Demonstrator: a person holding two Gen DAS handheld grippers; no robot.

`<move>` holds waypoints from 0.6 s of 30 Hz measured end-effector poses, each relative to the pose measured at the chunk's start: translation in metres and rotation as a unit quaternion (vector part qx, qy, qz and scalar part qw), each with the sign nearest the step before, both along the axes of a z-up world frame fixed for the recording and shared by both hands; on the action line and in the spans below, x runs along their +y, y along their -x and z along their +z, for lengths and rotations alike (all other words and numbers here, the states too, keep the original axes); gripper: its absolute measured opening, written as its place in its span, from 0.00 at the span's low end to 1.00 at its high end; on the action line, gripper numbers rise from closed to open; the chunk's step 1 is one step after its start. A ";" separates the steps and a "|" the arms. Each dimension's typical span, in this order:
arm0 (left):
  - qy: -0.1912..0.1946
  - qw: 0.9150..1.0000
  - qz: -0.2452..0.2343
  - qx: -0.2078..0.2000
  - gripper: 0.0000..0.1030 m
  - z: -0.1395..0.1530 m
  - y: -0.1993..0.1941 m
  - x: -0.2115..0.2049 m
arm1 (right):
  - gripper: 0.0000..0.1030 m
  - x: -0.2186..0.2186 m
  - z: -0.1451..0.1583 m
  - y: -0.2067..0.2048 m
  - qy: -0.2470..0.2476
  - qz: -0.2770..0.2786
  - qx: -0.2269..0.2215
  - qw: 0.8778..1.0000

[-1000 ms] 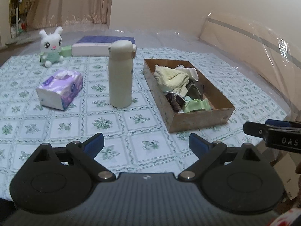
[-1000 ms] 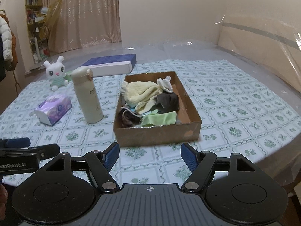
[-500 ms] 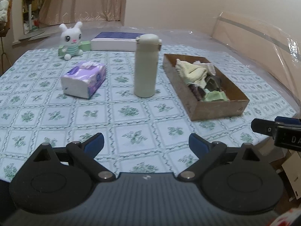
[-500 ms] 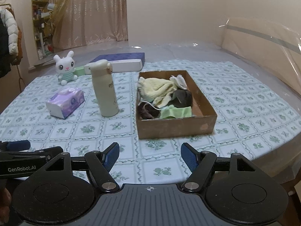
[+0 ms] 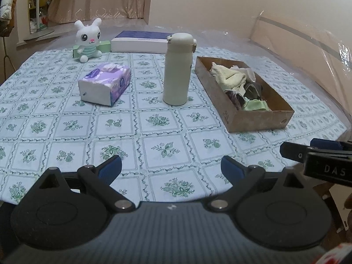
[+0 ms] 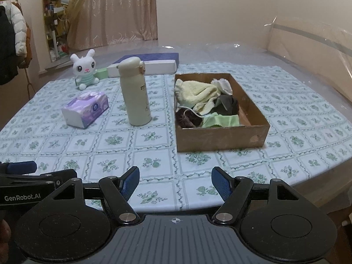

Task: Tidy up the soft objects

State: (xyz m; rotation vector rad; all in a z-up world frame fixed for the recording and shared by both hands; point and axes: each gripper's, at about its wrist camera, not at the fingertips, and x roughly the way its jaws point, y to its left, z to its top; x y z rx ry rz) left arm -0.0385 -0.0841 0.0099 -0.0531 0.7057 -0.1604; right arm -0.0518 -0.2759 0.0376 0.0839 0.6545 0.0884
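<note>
Cardboard box [image 6: 222, 138] of cloths [image 6: 198, 92] sits near the table [image 6: 154, 176] edge, bare cloth before both empty, wide-open grippers [image 5: 171, 168] [image 6: 175, 181].

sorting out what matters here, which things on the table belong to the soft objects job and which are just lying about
Job:
- brown cardboard box
- pale yellow towel and other cloths in it
- white plush bunny
- open left gripper and right gripper

Lying about:
- cream steel flask
- purple tissue pack
- flat blue-and-white box

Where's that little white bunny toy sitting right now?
The bunny toy sits at the table's far left, in front of a small green box and beyond the purple tissue pack.
</note>
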 end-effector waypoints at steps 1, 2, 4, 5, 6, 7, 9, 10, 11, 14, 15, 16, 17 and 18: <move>0.001 1.000 0.002 0.001 0.93 -0.001 0.000 0.001 | 0.70 0.001 0.000 0.000 0.000 0.001 -0.001 1.000; 0.002 1.000 0.005 0.002 0.93 -0.002 -0.001 0.002 | 0.70 0.001 0.001 0.000 0.001 0.002 -0.001 1.000; 0.005 1.000 0.009 0.004 0.93 -0.002 -0.002 0.004 | 0.70 0.003 0.001 0.000 0.003 0.003 0.000 1.000; 0.005 1.000 0.010 0.003 0.93 -0.002 -0.002 0.004 | 0.70 0.003 0.000 0.000 0.003 0.003 0.001 1.000; 0.004 1.000 0.009 0.002 0.93 -0.002 -0.002 0.003 | 0.70 0.003 0.000 -0.001 0.003 0.004 0.002 1.000; 0.003 1.000 0.008 0.002 0.93 -0.002 -0.002 0.003 | 0.70 0.004 -0.001 -0.001 0.002 0.005 0.003 1.000; 0.004 1.000 0.008 0.003 0.93 -0.003 -0.002 0.002 | 0.70 0.005 -0.002 -0.001 0.001 0.005 0.004 1.000; 0.003 1.000 0.008 0.004 0.93 -0.003 -0.003 0.002 | 0.70 0.006 -0.002 -0.001 0.001 0.006 0.005 1.000; 0.003 1.000 0.008 0.005 0.93 -0.004 -0.003 0.002 | 0.70 0.006 -0.003 -0.001 0.000 0.006 0.006 1.000; 0.003 1.000 0.009 0.006 0.93 -0.005 -0.003 0.003 | 0.70 0.006 -0.004 -0.002 -0.002 0.004 0.007 1.000; 0.003 1.000 0.010 0.005 0.93 -0.005 -0.003 0.003 | 0.70 0.005 -0.003 -0.002 -0.002 0.003 0.008 1.000; 0.002 1.000 0.010 0.004 0.93 -0.005 -0.003 0.003 | 0.70 0.005 -0.003 -0.002 -0.002 0.003 0.007 1.000; 0.002 1.000 0.010 0.004 0.93 -0.005 -0.003 0.003 | 0.70 0.005 -0.003 -0.002 -0.002 0.003 0.006 1.000; 0.001 1.000 0.010 0.004 0.93 -0.005 -0.003 0.003 | 0.70 0.005 -0.003 -0.002 -0.002 0.002 0.006 1.000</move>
